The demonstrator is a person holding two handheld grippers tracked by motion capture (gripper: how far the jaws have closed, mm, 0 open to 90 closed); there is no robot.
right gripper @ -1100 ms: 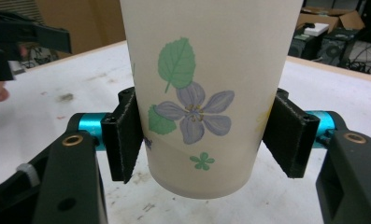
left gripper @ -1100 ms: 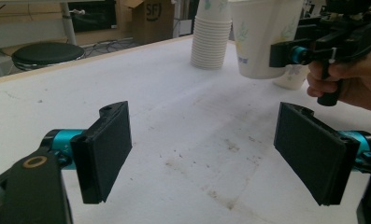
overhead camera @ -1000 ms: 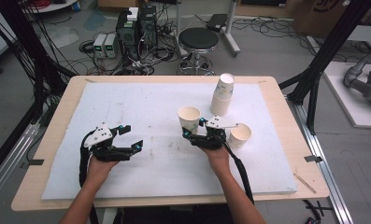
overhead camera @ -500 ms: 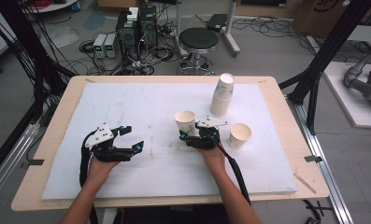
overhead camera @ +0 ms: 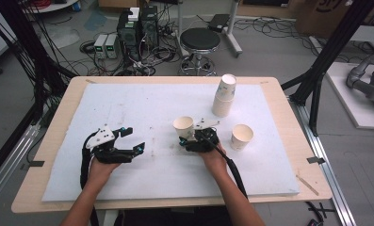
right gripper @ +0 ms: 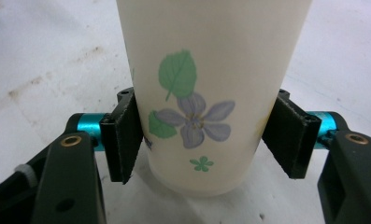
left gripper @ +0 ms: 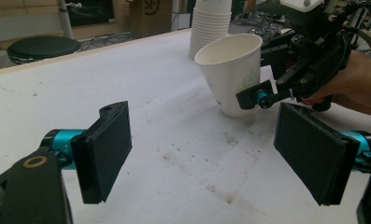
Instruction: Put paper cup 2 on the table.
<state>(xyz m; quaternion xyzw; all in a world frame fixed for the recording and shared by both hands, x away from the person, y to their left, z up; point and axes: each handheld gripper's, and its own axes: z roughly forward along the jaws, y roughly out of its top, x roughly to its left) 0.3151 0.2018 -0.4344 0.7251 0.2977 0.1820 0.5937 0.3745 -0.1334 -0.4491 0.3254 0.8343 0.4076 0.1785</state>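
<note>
**Right gripper squeezed a paper cup on the white mat**

A big white mat (overhead camera: 128, 108) covered the table (overhead camera: 57, 108). Everything here is placed by the cup stack (overhead camera: 224, 95), a tall pile of paper cups that stood near the far right part of the mat.

The left gripper (overhead camera: 128, 143) sat well away from the cup stack, on the near left side of the mat. A hand held it from behind. Its two jaws were wide apart and held nothing. In the left gripper view, the bare mat showed between them.

The right gripper (overhead camera: 187, 139) was near the cup stack, just in front of it and a little to the left. Its jaws were closed on the flower cup (overhead camera: 183, 127), one on each side, low down on the cup. In the right gripper view, the flower cup (right gripper: 206, 93) had a purple flower and green leaves on it. In the left gripper view, it leaned a bit.

One more cup, the lone cup (overhead camera: 242, 136), stood upright just in front of the cup stack, a little to the right. Nothing touched it.
</note>
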